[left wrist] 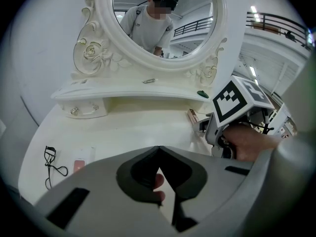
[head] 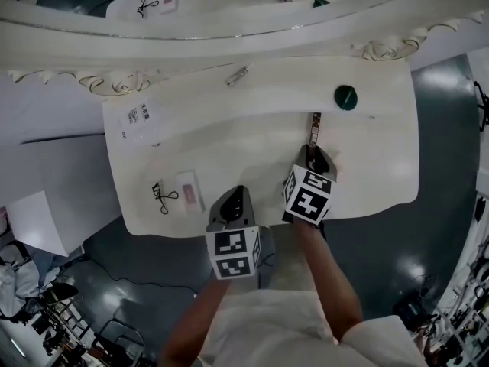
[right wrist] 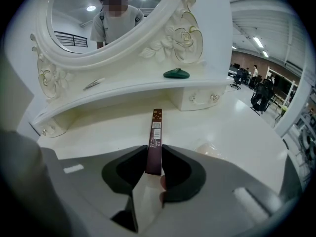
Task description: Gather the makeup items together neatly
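Note:
A slim brown box (head: 314,127) lies lengthwise on the white dressing table (head: 252,151), and my right gripper (head: 312,156) is shut on its near end. In the right gripper view the box (right wrist: 155,132) runs straight out from between the jaws of that gripper (right wrist: 154,156). My left gripper (head: 233,203) hovers at the table's front edge, shut and empty (left wrist: 159,154). At front left lie a black eyelash curler (head: 160,197) and a pink item in a clear packet (head: 189,192). On the raised shelf rest a green item (head: 345,96) and a silver tube (head: 238,75).
A clear packet with a printed label (head: 141,121) sits at the table's left. The big oval mirror (left wrist: 163,19) rises behind the shelf. Small drawers (right wrist: 202,98) stand under the shelf at each end. Dark floor surrounds the table's front.

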